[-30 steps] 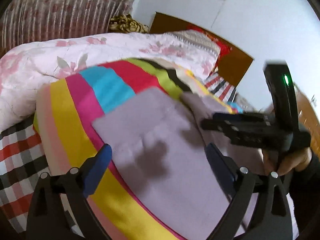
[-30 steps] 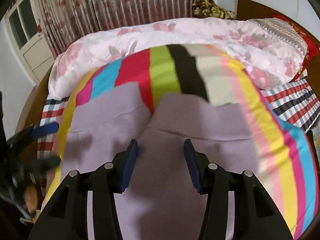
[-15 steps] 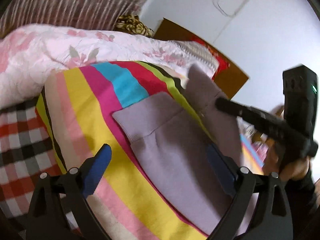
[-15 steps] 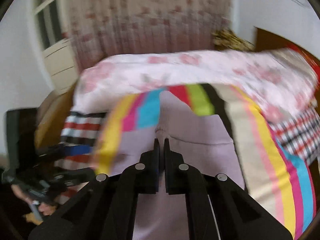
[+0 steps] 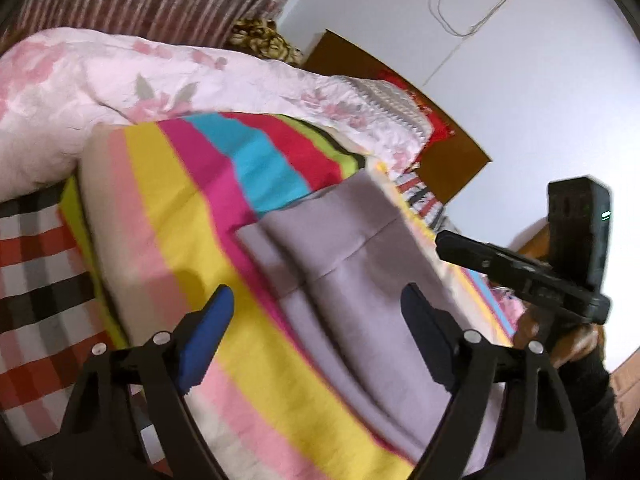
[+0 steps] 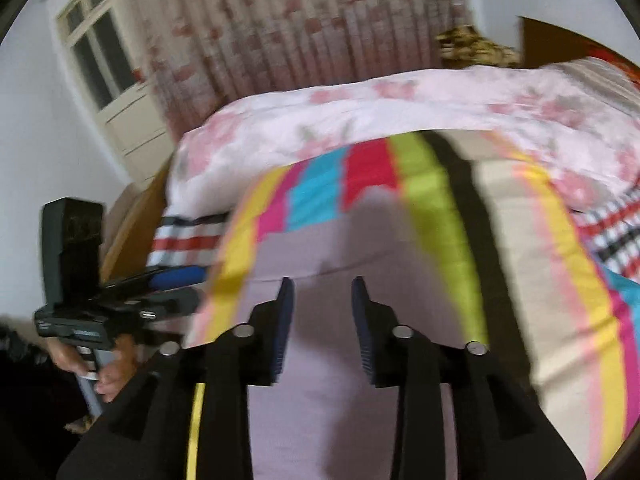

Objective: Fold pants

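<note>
Pants [image 5: 360,280]: lilac-grey, lying flat on striped blanket [image 5: 168,208], one leg laid over the other, doubled edge visible along left side; cuffs at far end. In right wrist view, same pants [image 6: 320,360] stretching from near edge away toward far stripes. No brand, label or legible writing anywhere.

Left gripper [image 5: 316,320]: spread wide, blue pads [image 5: 208,332] far apart, holding nothing; hovering over near left part of pants and yellow stripe; contact with cloth not discernible. Seen again at left of right wrist view [image 6: 176,280].

Right gripper [image 6: 322,312]: parted moderately, nothing between pads, poised above pants; frame blurred, contact not discernible. Visible at right of left wrist view [image 5: 520,272], green light on its housing.

Surroundings: pink floral quilt [image 5: 120,80] at far side; checked sheet [image 5: 36,280] at left; floral curtain [image 6: 300,32]; window [image 6: 96,52].
</note>
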`<state>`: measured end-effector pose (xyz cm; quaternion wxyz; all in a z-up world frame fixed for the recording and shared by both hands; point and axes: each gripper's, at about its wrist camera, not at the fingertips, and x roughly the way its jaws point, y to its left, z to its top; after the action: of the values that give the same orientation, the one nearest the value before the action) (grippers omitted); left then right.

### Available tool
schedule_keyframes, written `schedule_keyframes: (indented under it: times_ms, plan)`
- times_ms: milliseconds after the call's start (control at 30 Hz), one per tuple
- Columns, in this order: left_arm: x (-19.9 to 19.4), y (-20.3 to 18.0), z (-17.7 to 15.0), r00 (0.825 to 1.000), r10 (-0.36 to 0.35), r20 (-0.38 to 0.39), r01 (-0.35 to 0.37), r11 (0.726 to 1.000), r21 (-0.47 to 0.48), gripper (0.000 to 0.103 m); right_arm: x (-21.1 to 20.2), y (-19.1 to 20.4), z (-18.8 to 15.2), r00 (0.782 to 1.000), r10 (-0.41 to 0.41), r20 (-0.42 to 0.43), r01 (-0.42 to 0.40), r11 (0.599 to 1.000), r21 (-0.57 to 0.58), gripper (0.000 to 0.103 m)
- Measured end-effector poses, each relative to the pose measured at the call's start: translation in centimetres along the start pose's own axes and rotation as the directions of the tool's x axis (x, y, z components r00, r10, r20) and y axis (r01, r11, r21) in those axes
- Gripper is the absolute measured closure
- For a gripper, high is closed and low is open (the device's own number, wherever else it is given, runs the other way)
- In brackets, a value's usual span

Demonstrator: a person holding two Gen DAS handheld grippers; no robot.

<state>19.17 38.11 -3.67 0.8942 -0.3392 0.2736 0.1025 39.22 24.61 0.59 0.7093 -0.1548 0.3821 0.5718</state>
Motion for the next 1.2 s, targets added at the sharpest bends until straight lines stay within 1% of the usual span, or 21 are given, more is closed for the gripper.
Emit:
schedule_keyframes:
  times_ms: [33,67,167,200,233,300,400,467,500,533,600,633,733,800,867,900,967,1000,1067,1133,1200]
  plan:
    - [0.5,-0.2,0.2,1.000,-0.008,-0.009,0.008,1.000,-0.007,0.019,0.0,-1.0,0.0,1.000,-0.026,0.002,0.026,0.999,0.020,0.054]
    - [1.2,-0.5,0.5,1.000,-0.023,-0.016,0.023,1.000,-0.012,0.020,0.3,-1.7,0.1,0.999,-0.037,0.001,0.037,0.999,0.034,0.052]
    - [3.0,-1.1,0.6,0.999,-0.010,-0.043,0.009,1.000,-0.013,0.033,1.9,-3.7,0.3,0.997,-0.069,-0.022,0.070,0.996,0.057,0.052]
    - [3.6,-1.1,0.5,0.998,-0.016,-0.058,0.015,1.000,-0.023,0.041,2.9,-4.1,0.4,0.997,-0.072,-0.039,0.074,0.996,0.053,0.052]
    - [4.2,-1.0,0.4,0.997,-0.016,-0.070,0.014,0.999,-0.036,0.044,3.6,-4.2,0.3,0.996,-0.072,-0.051,0.075,0.996,0.046,0.052]
    - [4.7,-0.9,0.3,0.998,0.004,-0.069,-0.008,0.999,-0.046,0.045,4.4,-4.4,0.3,0.996,-0.068,-0.066,0.070,0.997,0.026,0.054]
    - [4.8,-0.9,0.3,0.998,0.019,-0.066,-0.023,0.998,-0.054,0.049,4.5,-4.2,0.0,0.996,-0.054,-0.068,0.055,0.999,0.003,0.064]
    - [4.8,-0.7,0.3,0.997,0.029,-0.070,-0.034,0.997,-0.069,0.056,4.5,-4.0,-0.1,0.996,-0.060,-0.060,0.059,0.998,-0.014,0.078]
    - [4.8,-0.5,0.3,0.997,0.037,-0.071,-0.042,0.997,-0.072,0.065,4.3,-4.0,-0.2,0.996,-0.064,-0.056,0.063,0.998,-0.016,0.081]
    - [4.9,-0.3,0.3,0.996,0.040,-0.073,-0.046,0.996,-0.074,0.082,4.2,-3.9,-0.3,0.997,-0.067,-0.047,0.066,0.998,-0.017,0.085]
    - [5.2,-0.2,0.4,0.996,0.017,-0.091,-0.024,0.997,-0.072,0.087,4.1,-3.8,-0.4,0.996,-0.085,-0.026,0.084,0.996,-0.015,0.088]
    - [5.1,-0.3,0.4,0.996,0.023,-0.084,-0.028,0.998,-0.061,0.091,4.0,-3.7,-0.5,0.996,-0.091,-0.019,0.091,0.996,-0.014,0.090]
    - [3.6,-1.1,0.5,1.000,0.016,-0.022,-0.017,0.999,-0.038,0.093,3.8,-3.1,-0.8,0.993,-0.115,-0.002,0.115,0.993,-0.026,0.095]
    - [2.0,-1.7,0.8,1.000,0.016,0.000,-0.016,0.999,-0.035,0.093,2.7,-2.3,-0.3,0.994,-0.107,0.026,0.107,0.994,-0.028,0.095]
    - [1.2,-1.2,1.0,1.000,0.021,-0.006,-0.022,0.999,-0.047,0.093,1.6,-1.0,0.6,0.994,-0.093,0.056,0.096,0.994,-0.049,0.095]
    - [1.5,-0.8,1.0,0.999,0.033,-0.015,-0.034,0.998,-0.051,0.093,1.7,-0.9,1.0,0.995,-0.087,0.053,0.090,0.995,-0.050,0.095]
    - [3.4,0.8,0.8,0.996,0.035,-0.082,-0.041,0.996,-0.081,0.093,3.2,-1.0,1.2,0.993,-0.117,0.003,0.117,0.991,-0.057,0.096]
    - [4.1,1.3,0.7,0.994,0.028,-0.105,-0.038,0.995,-0.097,0.092,4.8,-1.5,0.9,0.988,-0.147,-0.051,0.144,0.988,-0.058,0.096]
    - [4.4,1.6,0.8,0.994,0.022,-0.111,-0.032,0.995,-0.091,0.092,6.1,-2.0,0.2,0.985,-0.152,-0.081,0.149,0.988,-0.039,0.096]
    - [4.2,1.3,0.9,0.994,0.032,-0.105,-0.040,0.997,-0.072,0.091,5.9,-2.5,0.0,0.990,-0.126,-0.065,0.127,0.992,0.013,0.095]
    - [4.2,1.3,0.9,0.994,0.037,-0.104,-0.044,0.997,-0.069,0.091,5.6,-2.6,0.0,0.992,-0.116,-0.059,0.117,0.993,0.025,0.094]
